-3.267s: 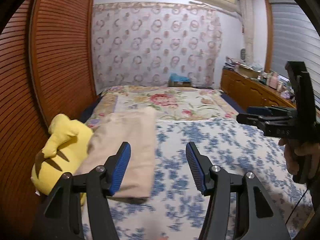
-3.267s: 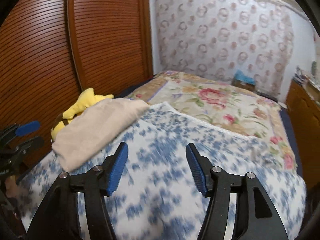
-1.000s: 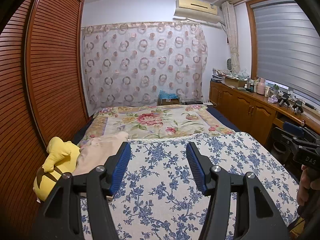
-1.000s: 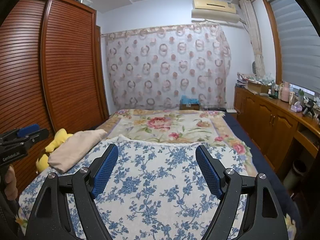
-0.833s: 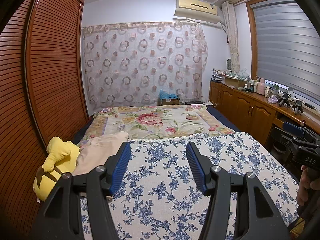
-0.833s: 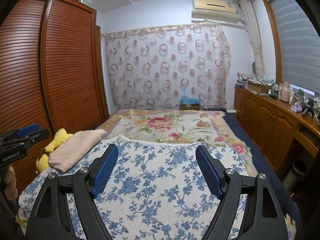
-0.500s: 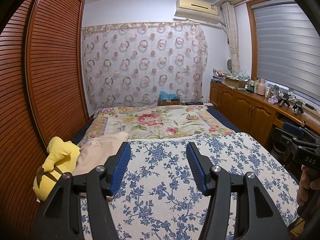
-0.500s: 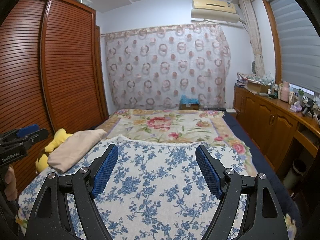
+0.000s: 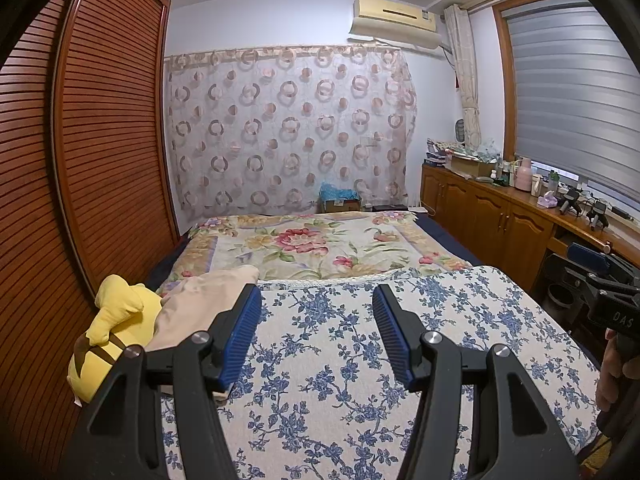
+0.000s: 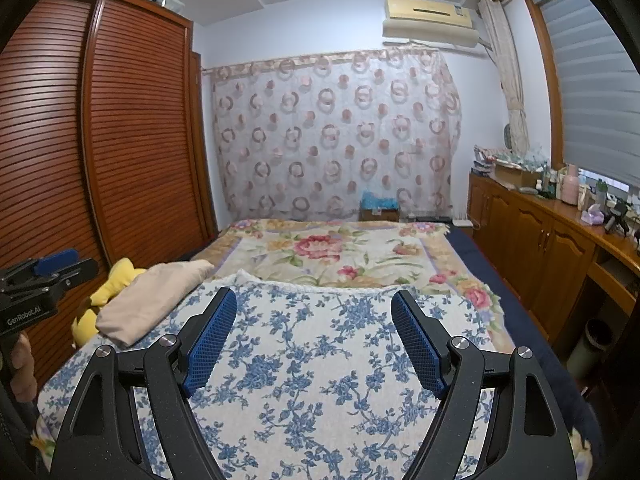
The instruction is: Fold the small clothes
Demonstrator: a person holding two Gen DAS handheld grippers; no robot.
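A folded beige garment (image 9: 200, 304) lies at the left edge of the bed, resting partly on a yellow plush toy (image 9: 116, 320); it also shows in the right wrist view (image 10: 152, 300). My left gripper (image 9: 316, 332) is open and empty, held above the blue-flowered cover (image 9: 340, 360), to the right of the garment. My right gripper (image 10: 312, 340) is open and empty, wider apart, above the same cover (image 10: 320, 380). Each gripper shows at the edge of the other's view: the right one (image 9: 600, 276), the left one (image 10: 48, 272).
A wooden slatted wardrobe (image 9: 80, 168) runs along the left of the bed. A pink-flowered blanket (image 9: 312, 244) covers the far half. A wooden cabinet with bottles and clutter (image 9: 500, 216) lines the right wall. A patterned curtain (image 9: 288, 132) hangs at the back.
Since 3.3 s ago both grippers have pulled back and up from the bed and the garment. Over the last second nothing has visibly moved.
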